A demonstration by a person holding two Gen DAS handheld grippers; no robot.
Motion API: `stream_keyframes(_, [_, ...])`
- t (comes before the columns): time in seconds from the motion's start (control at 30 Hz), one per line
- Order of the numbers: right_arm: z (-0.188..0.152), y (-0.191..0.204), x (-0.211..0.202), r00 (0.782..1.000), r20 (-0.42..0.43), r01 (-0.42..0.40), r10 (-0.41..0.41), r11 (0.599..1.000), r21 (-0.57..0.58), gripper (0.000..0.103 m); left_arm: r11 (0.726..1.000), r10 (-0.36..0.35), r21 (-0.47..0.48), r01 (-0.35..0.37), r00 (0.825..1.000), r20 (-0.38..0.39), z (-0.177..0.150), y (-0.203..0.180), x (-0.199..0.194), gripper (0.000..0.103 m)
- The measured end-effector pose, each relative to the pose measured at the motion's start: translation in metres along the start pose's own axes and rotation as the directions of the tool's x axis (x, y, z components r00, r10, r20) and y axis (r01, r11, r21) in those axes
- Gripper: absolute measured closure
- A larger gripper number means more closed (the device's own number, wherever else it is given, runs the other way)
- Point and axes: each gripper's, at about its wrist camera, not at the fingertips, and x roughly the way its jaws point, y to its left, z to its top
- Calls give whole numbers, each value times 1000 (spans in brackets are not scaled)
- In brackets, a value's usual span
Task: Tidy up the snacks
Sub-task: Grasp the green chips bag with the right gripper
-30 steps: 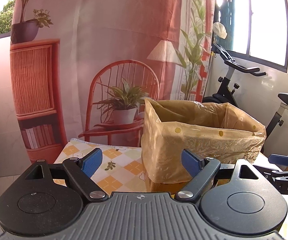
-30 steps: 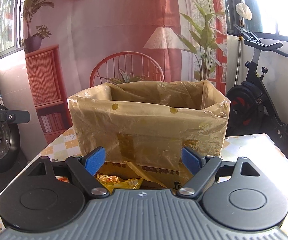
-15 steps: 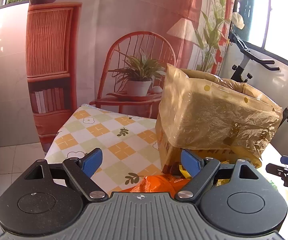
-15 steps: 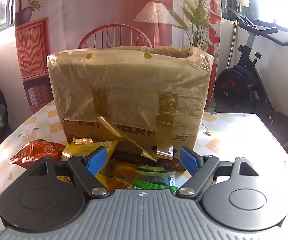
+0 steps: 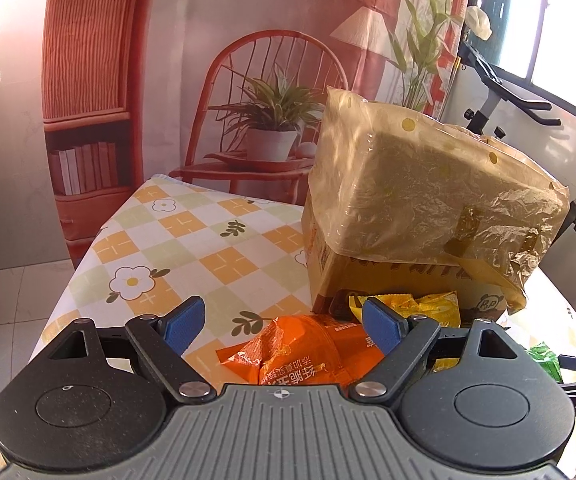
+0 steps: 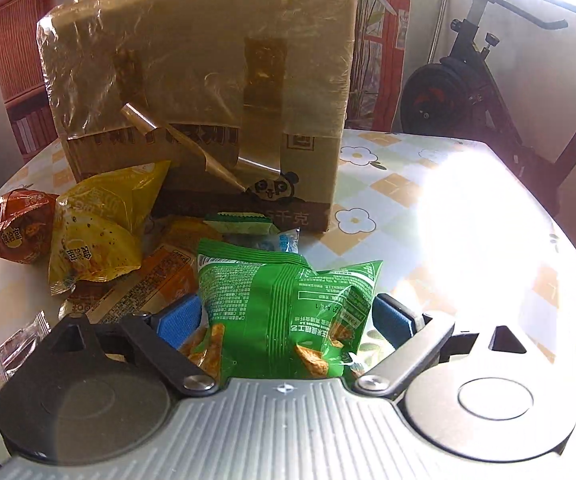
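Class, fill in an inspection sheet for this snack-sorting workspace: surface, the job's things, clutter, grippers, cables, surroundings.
Surface: table with checked floral tablecloth, sun glare on its right side.
Job's things: cardboard box lined with yellowish plastic; green snack bag, yellow snack bag, orange snack bag and red-brown snack bag lying in front of the box.
Clutter: small clear wrapper; loose tape strips on the box.
Grippers: left gripper open over the orange bag; right gripper open, pads either side of the green bag.
Cables: nothing seen.
Surroundings: printed room backdrop, exercise bike.
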Motion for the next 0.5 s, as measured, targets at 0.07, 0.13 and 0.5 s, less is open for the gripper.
stream_keyframes(0.07, [-3, 0, 2, 1000, -13, 7, -7, 1000, 9, 3, 1000, -1, 4, 1, 1000, 1, 0, -1, 0, 16])
stream_keyframes(0.13, [-5, -1, 5, 1000, -30, 4, -3, 1000, 20, 3, 1000, -5, 6, 5, 1000, 0, 0, -3, 1, 16])
stream_keyframes(0.5, [2, 10, -4, 999, 41, 1, 0, 1000, -27, 26, 999, -24, -44, 22, 999, -44, -7, 8, 10, 15])
